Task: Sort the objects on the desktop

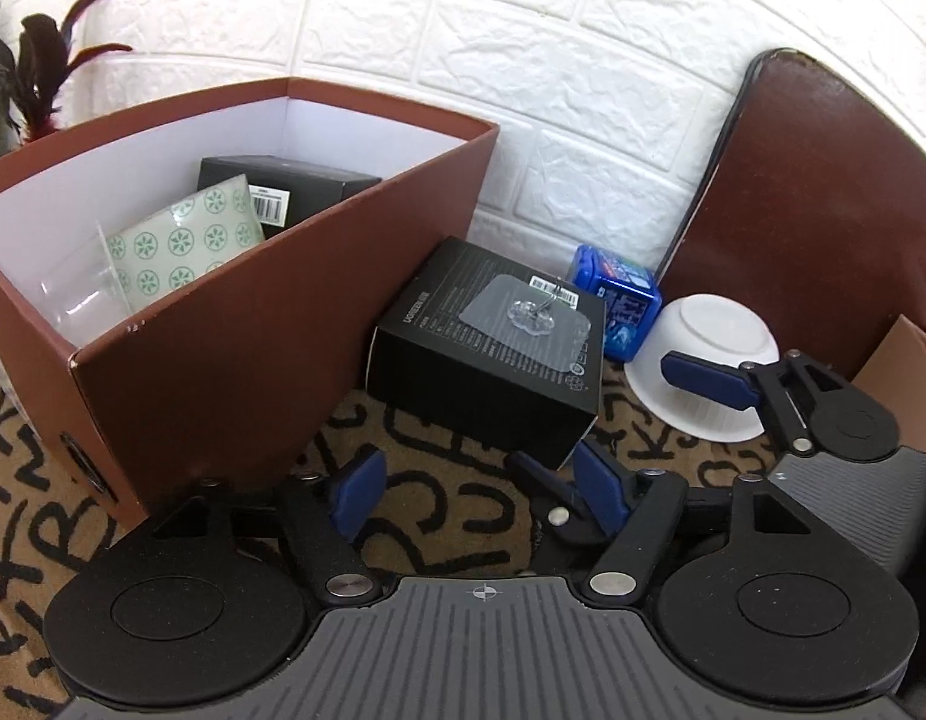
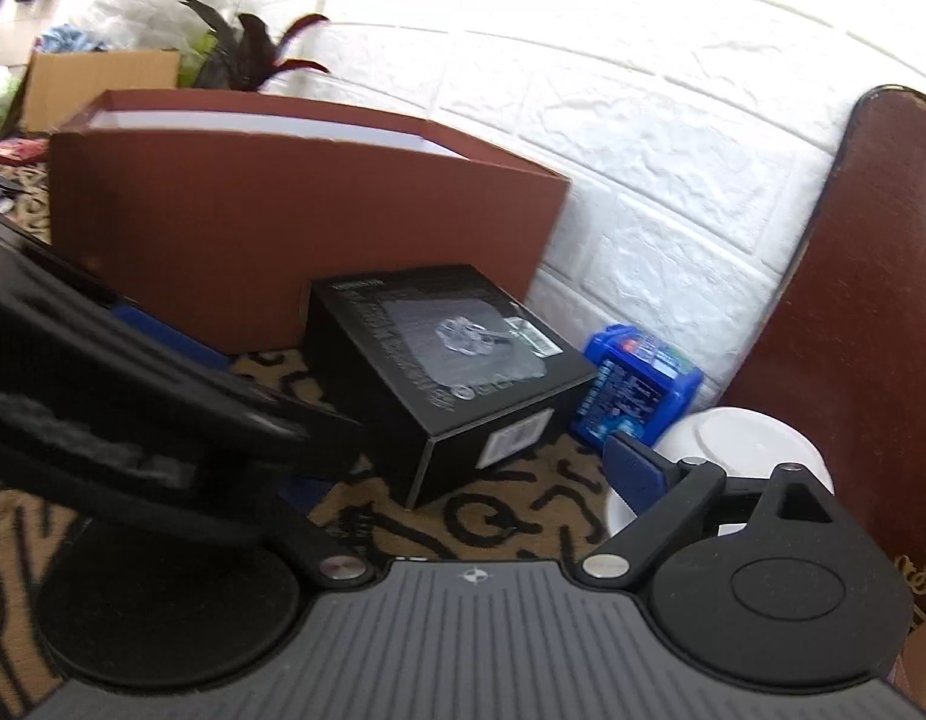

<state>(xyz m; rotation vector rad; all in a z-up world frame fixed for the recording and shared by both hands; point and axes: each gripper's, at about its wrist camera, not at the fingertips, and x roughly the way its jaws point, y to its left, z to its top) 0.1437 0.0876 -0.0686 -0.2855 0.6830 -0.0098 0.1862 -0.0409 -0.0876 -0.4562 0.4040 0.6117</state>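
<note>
A big brown box (image 1: 235, 324) stands on the patterned desk (image 1: 439, 516), holding a green-patterned roll (image 1: 187, 240) and a black carton (image 1: 307, 192). Just beside it sits a black box (image 1: 487, 360) with a clear hook (image 1: 526, 315) lying on top. Behind are a white bowl (image 1: 709, 330), upside down, and a small blue pack (image 1: 622, 300). The left hand-held gripper (image 1: 478, 495) is spread, empty, before the black box. The right hand-held gripper (image 1: 634, 414) is spread near the bowl.

A home corner: white brick-pattern wall (image 1: 583, 90), letter-print cloth (image 1: 451, 516) on the worktop, potted plant (image 1: 37, 66), brown chair back (image 1: 823, 210).
</note>
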